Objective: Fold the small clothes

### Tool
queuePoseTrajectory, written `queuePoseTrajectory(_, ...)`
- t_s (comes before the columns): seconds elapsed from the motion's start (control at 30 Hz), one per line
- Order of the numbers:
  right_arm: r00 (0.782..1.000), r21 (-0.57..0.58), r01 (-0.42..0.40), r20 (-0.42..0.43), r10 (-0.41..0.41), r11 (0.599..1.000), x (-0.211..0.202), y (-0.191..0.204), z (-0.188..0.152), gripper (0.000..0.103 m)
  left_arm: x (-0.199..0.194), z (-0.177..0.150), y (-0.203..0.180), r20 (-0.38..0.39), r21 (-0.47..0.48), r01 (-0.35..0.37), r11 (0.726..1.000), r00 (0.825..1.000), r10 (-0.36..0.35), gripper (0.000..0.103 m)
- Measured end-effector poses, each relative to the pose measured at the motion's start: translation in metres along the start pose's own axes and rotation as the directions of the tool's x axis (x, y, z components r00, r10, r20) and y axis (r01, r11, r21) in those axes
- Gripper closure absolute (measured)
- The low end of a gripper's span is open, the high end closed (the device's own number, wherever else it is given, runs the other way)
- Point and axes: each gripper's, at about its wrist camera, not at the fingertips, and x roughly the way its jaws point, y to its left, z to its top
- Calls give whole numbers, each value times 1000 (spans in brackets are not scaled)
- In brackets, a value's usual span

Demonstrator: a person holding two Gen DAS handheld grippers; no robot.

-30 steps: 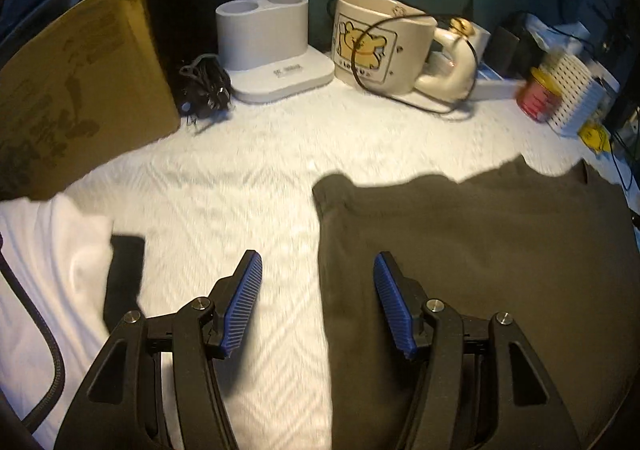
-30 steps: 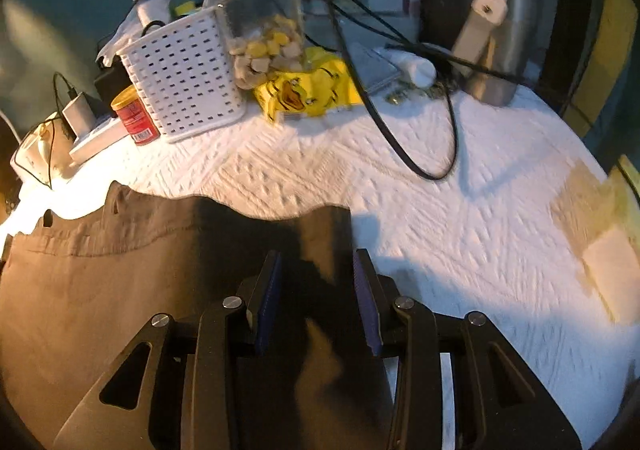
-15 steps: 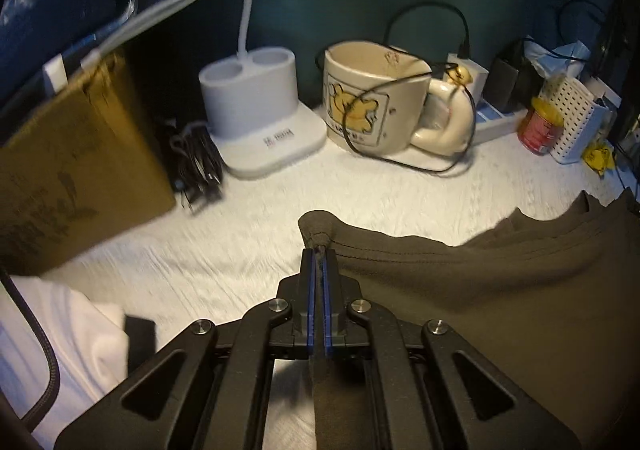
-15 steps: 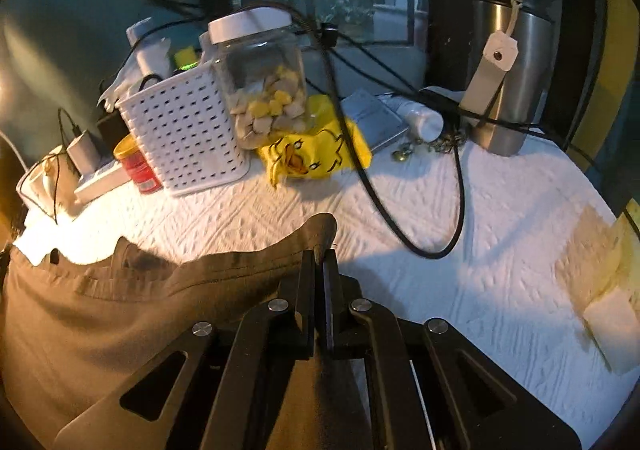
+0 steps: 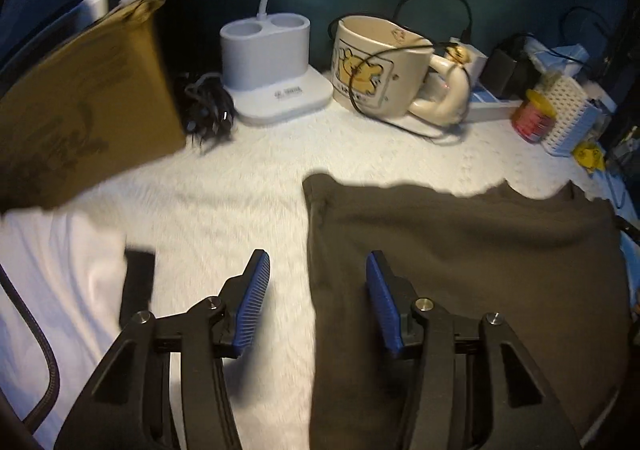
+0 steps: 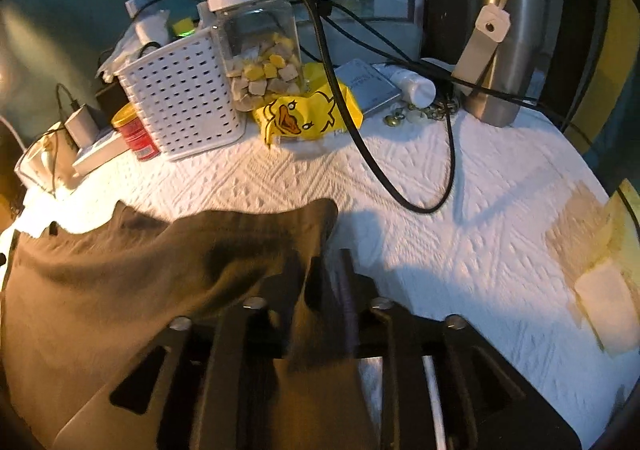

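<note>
A release between folds is judged to be in hand: the dark garment (image 5: 460, 250) lies flat on the white tabletop (image 5: 240, 209), straddled by the opening, unpressing left claw (image 5: 316, 282); cloth is seen between the right claw (image 6: 320, 282)'s narrow, opening jaws. A fresh edge grasp is called for next.

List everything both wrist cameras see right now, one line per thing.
garment: 1, dark brown, spread on the white cover, centre
white cloth: 1, white, left edge
cardboard box: 1, brown, back left
lamp base: 1, white, back
mug: 1, cream with bear picture, back, cable draped over it
basket: 1, white, perforated, back
jar: 1, clear, white lid, beside basket
can: 1, red, yellow lid
duck bag: 1, yellow
tumbler: 1, steel, back right
left tongs: opening, garment's edge between the jaws
right tongs: opening, garment fold between
</note>
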Motion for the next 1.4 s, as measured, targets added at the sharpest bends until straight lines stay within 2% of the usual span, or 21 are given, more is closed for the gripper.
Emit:
queuePoseTrajectory(0.3, 998, 24, -29, -57, 30, 999, -34, -19, -49, 72, -14, -60, 1, -83, 18, 42, 999, 996, -40, 53)
queuePoseTrajectory(0.47, 998, 16, -40, -54, 41, 999, -51, -19, -74, 72, -25, -77, -4, -85, 45, 78, 996, 994, -74, 53)
queuePoseTrajectory(0.5, 998, 12, -37, -51, 37, 999, -53, -17, -77, 73, -26, -79, -5, -86, 53, 77, 996, 994, -72, 54)
queuePoseTrajectory(0.53, 998, 8, -22, -51, 23, 1000, -55, -15, -80, 82, -27, -82, -9, -87, 71, 63, 996, 995, -56, 54)
queuePoseTrajectory(0.57, 998, 5, -1, -56, 1, 1000, -55, -13, -82, 89, -28, -83, -12, -86, 85, 48, 995, 995, -41, 61)
queuePoseTrajectory(0.6, 998, 4, 3, -58, -3, 1000, -56, -10, -83, 94, -29, -85, -16, -82, 112, 23, 993, 997, -14, 73)
queuePoseTrajectory(0.63, 998, 9, -3, -63, 4, 1000, -57, -8, -85, 97, -28, -86, -18, -84, 124, 16, 992, 996, -6, 78)
queuePoseTrajectory(0.7, 999, 13, 4, -53, -4, 1000, -58, -6, -88, 98, -30, -89, -18, -78, 124, 20, 992, 997, -11, 100)
queuePoseTrajectory(0.8, 999, 24, 20, -41, -19, 1000, -62, -6, -94, 99, -35, -92, -14, -53, 107, 8, 994, 999, -3, 100)
queuePoseTrajectory(0.9, 997, 8, 78, -23, -78, 997, -67, -9, -97, 99, -42, -93, -10, -16, 95, -16, 995, 1000, 18, 101)
queuePoseTrajectory(1.07, 997, 34, 77, -18, -76, 996, -68, -15, -103, 99, -34, -97, -6, -31, 87, -11, 996, 999, 14, 100)
queuePoseTrajectory(1.2, 995, 33, 99, -23, -98, 995, -69, -13, -104, 99, -37, -95, 0, -44, 42, 15, 999, 999, -13, 99)
queuePoseTrajectory(1.4, 992, 46, 127, -30, -125, 991, -78, -15, -107, 98, -48, -98, 5, -14, -2, 50, 999, 999, -50, 99)
